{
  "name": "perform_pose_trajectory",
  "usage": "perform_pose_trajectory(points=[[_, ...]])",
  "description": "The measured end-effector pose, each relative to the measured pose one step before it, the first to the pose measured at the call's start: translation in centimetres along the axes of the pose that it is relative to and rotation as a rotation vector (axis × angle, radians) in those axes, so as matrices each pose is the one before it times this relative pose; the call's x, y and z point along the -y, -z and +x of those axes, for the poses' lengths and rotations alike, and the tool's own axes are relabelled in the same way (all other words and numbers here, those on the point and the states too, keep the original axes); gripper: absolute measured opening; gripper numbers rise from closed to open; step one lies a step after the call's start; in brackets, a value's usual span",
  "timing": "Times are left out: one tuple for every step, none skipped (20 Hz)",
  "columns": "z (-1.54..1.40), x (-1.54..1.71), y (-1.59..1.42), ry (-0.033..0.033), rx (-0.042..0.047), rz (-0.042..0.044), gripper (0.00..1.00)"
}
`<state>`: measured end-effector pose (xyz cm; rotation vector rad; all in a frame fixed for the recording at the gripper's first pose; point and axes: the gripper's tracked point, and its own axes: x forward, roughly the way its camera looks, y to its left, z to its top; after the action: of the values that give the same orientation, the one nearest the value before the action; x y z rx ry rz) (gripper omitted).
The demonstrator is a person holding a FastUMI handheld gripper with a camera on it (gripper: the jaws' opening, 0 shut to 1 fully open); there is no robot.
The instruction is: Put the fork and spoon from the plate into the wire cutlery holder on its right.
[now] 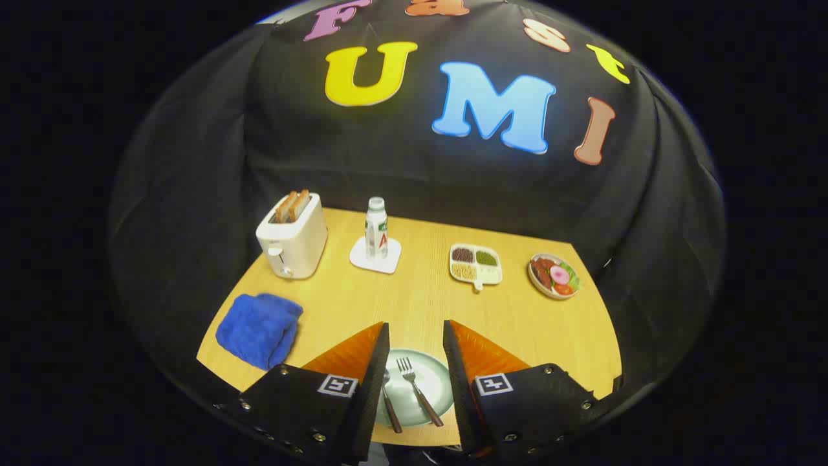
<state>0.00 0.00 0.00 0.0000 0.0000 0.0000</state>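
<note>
Fork [417, 388]: lies on the pale round plate [435, 375], tines toward the far wall, handle slanting back toward the gripper's right finger.
Spoon [390, 404]: just left of the fork on the same plate — its bowl partly hidden by the left finger.
Gripper [415, 336]: fingers spread apart, holding nothing; the plate sits in the gap between them.
Table [362, 298]: light wood, running out beyond the fingers.
Blue cloth [259, 329]: crumpled, left of the fingers near the table edge.
Toaster [292, 235]: far left, two slices standing in it.
Bottle [376, 228]: upright on a white coaster [381, 262], right of the toaster.
Divided tray [476, 264]: further right — grains in its compartments.
Food dish [554, 276]: farthest right.
</note>
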Motion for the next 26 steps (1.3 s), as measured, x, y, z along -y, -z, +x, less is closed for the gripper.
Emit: perform_pose_trajectory(points=[[0.818,-0.048,1.625,0.00504,-0.04650,-0.00843,0.52],[0.801,-0.085,1.430,0.00251,-0.05160,-0.01106,0.52],[0.956,-0.274,1.530,-0.01028,-0.05365,-0.01109,0.52],[0.742,-0.145,1.337,-0.00503,-0.05253,-0.01197,0.52],[0.947,-0.131,1.408,-0.00140,-0.05061,-0.01446,0.52],[0.830,0.021,1.133,0.00065,-0.05526,-0.01263,0.52],[0.771,0.090,1.332,0.00367,-0.05032,-0.01516,0.52],[0.811,0.107,0.975,0.00894,-0.04998,-0.01533,0.52],[0.873,0.001,0.847,0.00747,-0.03692,-0.01525,0.52],[0.795,0.054,0.591,0.00371,-0.03133,-0.00978,0.52],[0.844,-0.075,0.542,-0.00023,-0.02442,-0.00665,0.52],[0.697,-0.039,0.456,0.00001,-0.02699,-0.00639,0.52],[0.768,0.011,0.566,0.00074,-0.02531,-0.00439,0.52],[0.546,-0.014,0.305,-0.00367,-0.02016,-0.00644,0.52],[0.731,0.049,0.355,0.00120,-0.02008,-0.00840,0.52],[0.442,0.162,0.201,0.00507,-0.01851,-0.01226,0.52],[0.408,0.039,0.251,0.00153,-0.01287,-0.01217,0.52],[0.337,-0.002,-0.067,-0.00064,-0.00226,-0.00777,0.52],[0.364,-0.007,0.070,0.00002,-0.00473,-0.00412,0.52],[0.143,0.016,0.030,0.00175,-0.00861,-0.00309,0.52],[0.321,-0.089,0.117,-0.00201,-0.00909,-0.00027,0.52],[0.273,-0.061,-0.004,-0.00464,-0.00945,-0.00014,0.52],[0.313,-0.030,0.120,-0.00321,-0.00727,-0.00096,0.52],[0.177,-0.043,-0.084,-0.00194,-0.00539,-0.00220,0.52],[0.133,-0.011,-0.034,-0.00047,-0.00050,-0.00327,0.52],[0.182,0.069,-0.114,0.00078,-0.00215,-0.00275,0.52]])
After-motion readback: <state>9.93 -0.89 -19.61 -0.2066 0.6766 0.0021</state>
